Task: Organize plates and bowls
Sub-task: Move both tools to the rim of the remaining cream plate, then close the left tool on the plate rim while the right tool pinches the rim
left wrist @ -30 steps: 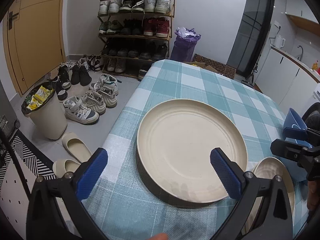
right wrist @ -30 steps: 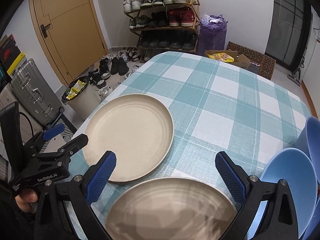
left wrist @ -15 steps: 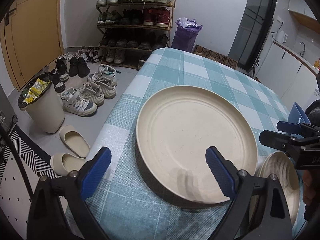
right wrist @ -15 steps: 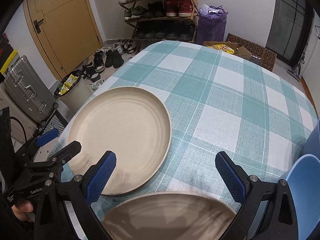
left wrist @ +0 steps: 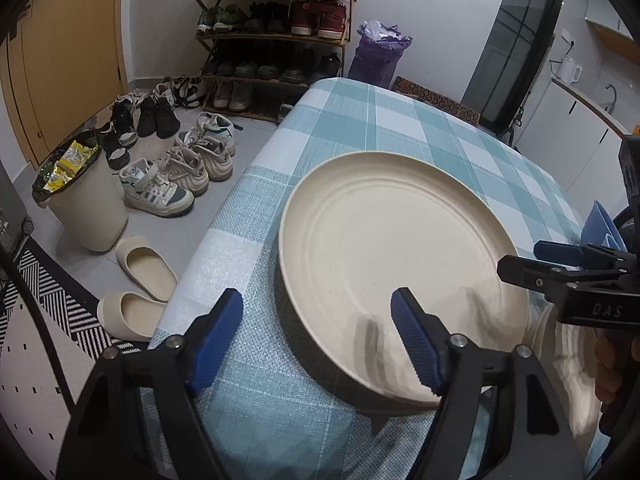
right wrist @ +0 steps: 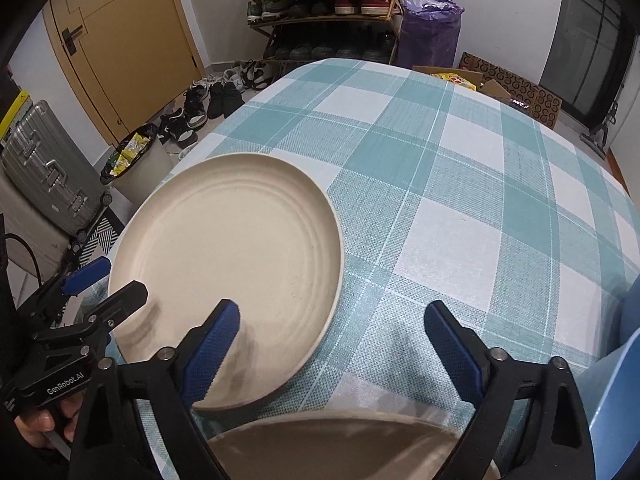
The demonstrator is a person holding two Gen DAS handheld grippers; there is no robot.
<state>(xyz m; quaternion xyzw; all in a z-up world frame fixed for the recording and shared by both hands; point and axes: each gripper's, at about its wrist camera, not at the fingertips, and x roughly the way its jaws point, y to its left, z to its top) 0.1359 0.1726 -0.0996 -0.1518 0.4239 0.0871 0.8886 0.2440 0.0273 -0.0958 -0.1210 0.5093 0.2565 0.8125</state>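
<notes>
A large cream plate (left wrist: 400, 248) lies on the checked tablecloth near the table's left edge; it also shows in the right wrist view (right wrist: 232, 256). My left gripper (left wrist: 318, 342) is open, its right finger over the plate's near rim and its left finger over the cloth beside it. My right gripper (right wrist: 340, 354) is open above the cloth, its left finger over the plate's near edge. A second, tan plate (right wrist: 332, 444) lies just below the right gripper. Blue bowls (right wrist: 618, 392) stand at the right.
The table's left edge (left wrist: 224, 224) drops to a floor with shoes, slippers (left wrist: 140, 264) and a waste bin (left wrist: 84, 200). A shoe rack (left wrist: 276, 28) stands by the far wall. A suitcase (right wrist: 44, 168) stands at the left.
Both grippers have moved forward and lower toward the cream plate, which looks larger. The left gripper's fingers have come closer together. The tan plate has slid down toward the bottom of the right wrist view.
</notes>
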